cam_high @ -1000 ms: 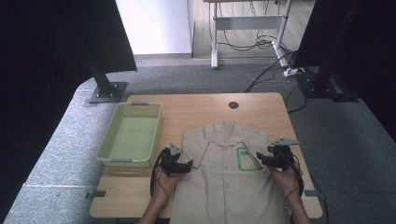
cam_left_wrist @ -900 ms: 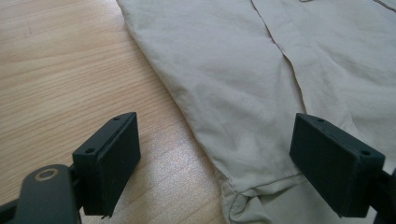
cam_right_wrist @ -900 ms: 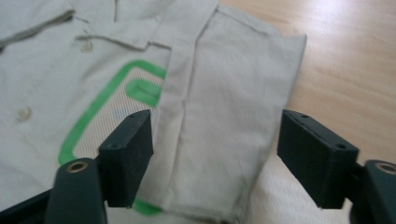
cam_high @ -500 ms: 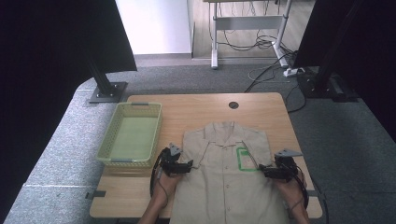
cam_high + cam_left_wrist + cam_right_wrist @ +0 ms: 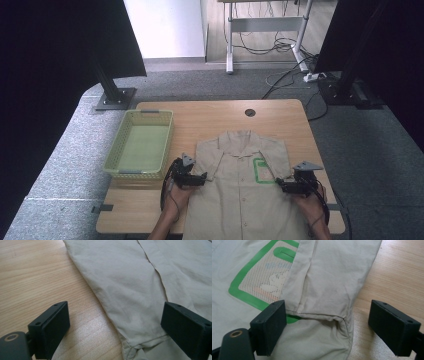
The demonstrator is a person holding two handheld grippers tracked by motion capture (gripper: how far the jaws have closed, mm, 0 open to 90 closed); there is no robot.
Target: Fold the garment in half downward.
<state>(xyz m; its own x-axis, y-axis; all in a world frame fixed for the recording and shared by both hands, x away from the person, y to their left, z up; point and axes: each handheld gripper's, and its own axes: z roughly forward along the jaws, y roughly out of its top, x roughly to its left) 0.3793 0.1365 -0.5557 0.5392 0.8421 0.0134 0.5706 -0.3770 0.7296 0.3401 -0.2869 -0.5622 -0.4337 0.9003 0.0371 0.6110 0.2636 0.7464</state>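
Beige short-sleeved shirt [image 5: 245,192] lies flat, front up, on the near half of the wooden surface [image 5: 220,117], hem toward the person, collar away. Left tongs [image 5: 200,178] sit at the shirt's left sleeve, right tongs [image 5: 281,184] at its right sleeve; both spread, jaws have just been opening, nothing pinched. In the left gripper view the sleeve edge [image 5: 130,322] lies between the jaws, untouched. In the right gripper view the sleeve cuff [image 5: 322,312] lies between the jaws, next to the green-bordered mesh pocket [image 5: 265,277].

Risks, as a judgement: closing flat on thin cloth may catch only the top layer or slip off, so a fold would come out skewed. Jaw tips may scrape the wood. Uneven pulls from the two sides would drag the whole shirt and wrinkle it. The right tongs could snag the pocket mesh.

Around: green basket [image 5: 140,145] just left of the shirt, near the left tongs, so a leftward swing could bump it. Cable hole [image 5: 250,112] sits beyond the collar. Floor cables [image 5: 285,47] are well apart. Nothing lies on the shirt.
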